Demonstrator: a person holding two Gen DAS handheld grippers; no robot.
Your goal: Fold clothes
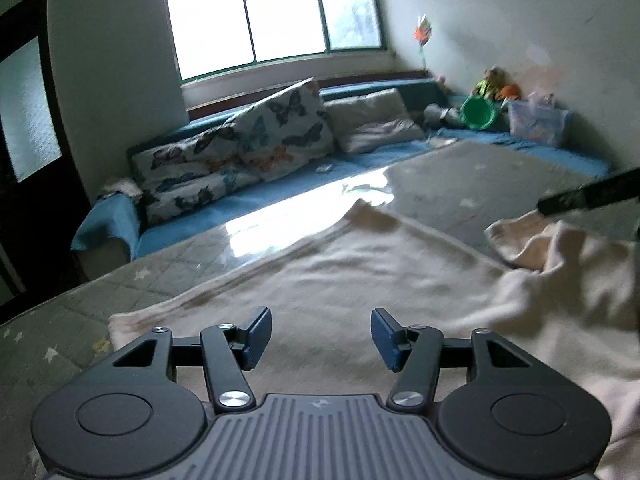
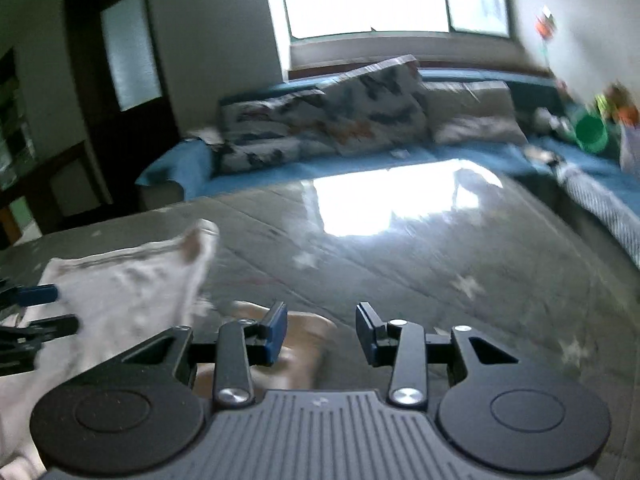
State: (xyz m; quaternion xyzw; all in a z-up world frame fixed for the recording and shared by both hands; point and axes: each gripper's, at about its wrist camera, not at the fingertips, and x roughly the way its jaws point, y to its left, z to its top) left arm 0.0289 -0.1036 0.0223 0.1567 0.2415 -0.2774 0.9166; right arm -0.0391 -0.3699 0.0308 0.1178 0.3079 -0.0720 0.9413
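Observation:
A cream fleece garment (image 1: 340,276) lies spread on the grey quilted mat (image 1: 500,176). Its right part is bunched into folds (image 1: 560,256). My left gripper (image 1: 321,338) is open and empty just above the garment's near part. My right gripper (image 2: 321,334) is open and empty over the garment's right edge (image 2: 296,344), with the mat (image 2: 440,248) ahead. The garment's far corner (image 2: 160,276) sticks up at the left in the right wrist view. The left gripper's fingers (image 2: 38,294) show at that view's left edge. The right gripper's finger (image 1: 588,196) shows at the left wrist view's right edge.
A blue low sofa (image 1: 280,184) runs along the far side with butterfly-print cushions (image 1: 248,140) and a grey pillow (image 1: 372,120). A green bucket (image 1: 478,114), toys (image 1: 496,84) and a clear bag (image 1: 538,120) sit in the far right corner. A dark door (image 1: 24,120) is at the left.

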